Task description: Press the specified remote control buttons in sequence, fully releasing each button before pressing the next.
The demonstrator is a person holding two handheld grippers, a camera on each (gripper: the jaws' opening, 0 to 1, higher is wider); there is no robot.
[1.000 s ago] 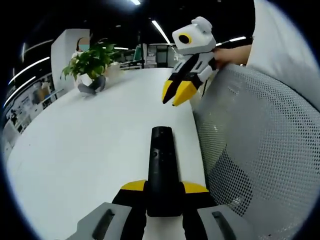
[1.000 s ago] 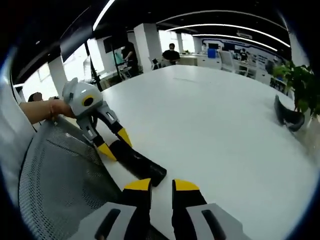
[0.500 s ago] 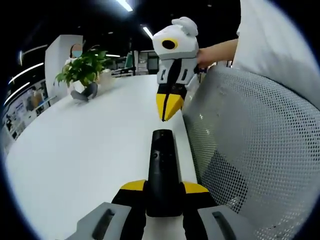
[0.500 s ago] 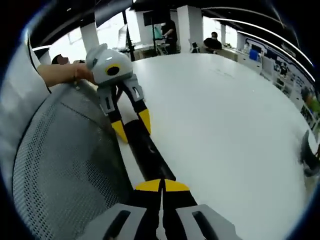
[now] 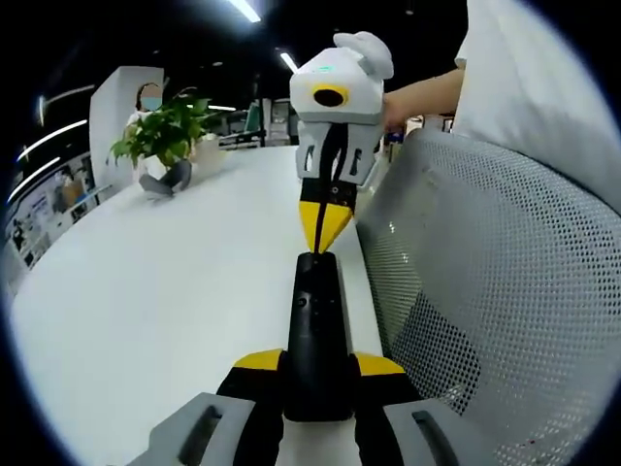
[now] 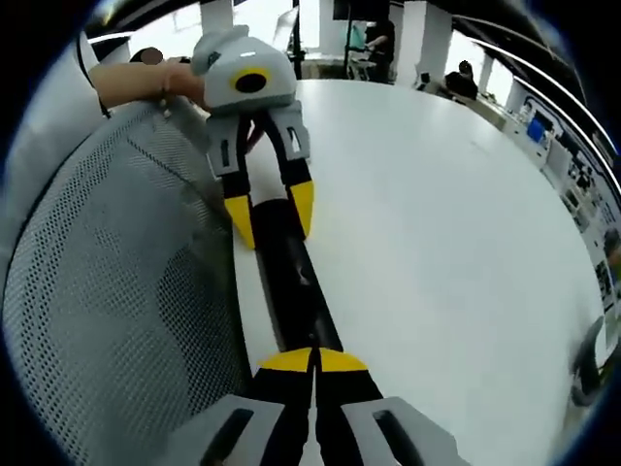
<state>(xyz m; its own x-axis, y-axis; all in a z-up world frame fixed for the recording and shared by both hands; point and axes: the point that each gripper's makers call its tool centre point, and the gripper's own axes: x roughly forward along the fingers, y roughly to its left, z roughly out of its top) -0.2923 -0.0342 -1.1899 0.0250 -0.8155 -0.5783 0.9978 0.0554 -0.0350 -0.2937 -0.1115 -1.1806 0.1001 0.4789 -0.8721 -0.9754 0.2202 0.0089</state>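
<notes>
Remote control [image 5: 316,325] on white table [image 5: 175,282], mesh chair [image 5: 495,291] alongside (potted plant [image 5: 165,146] beyond)

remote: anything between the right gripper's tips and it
Nothing visible. The right gripper, jaws shut, has its tips at the remote's near end, with no object between. The left gripper holds the remote's other end. A mesh chair back sits alongside, not in the path.

The remote [image 5: 316,335] is a long, slim black bar lying flat on the white desk [image 5: 165,291] along its edge. In the left gripper view it runs from 6 o'clock toward 12; small buttons show on its top face.
</notes>
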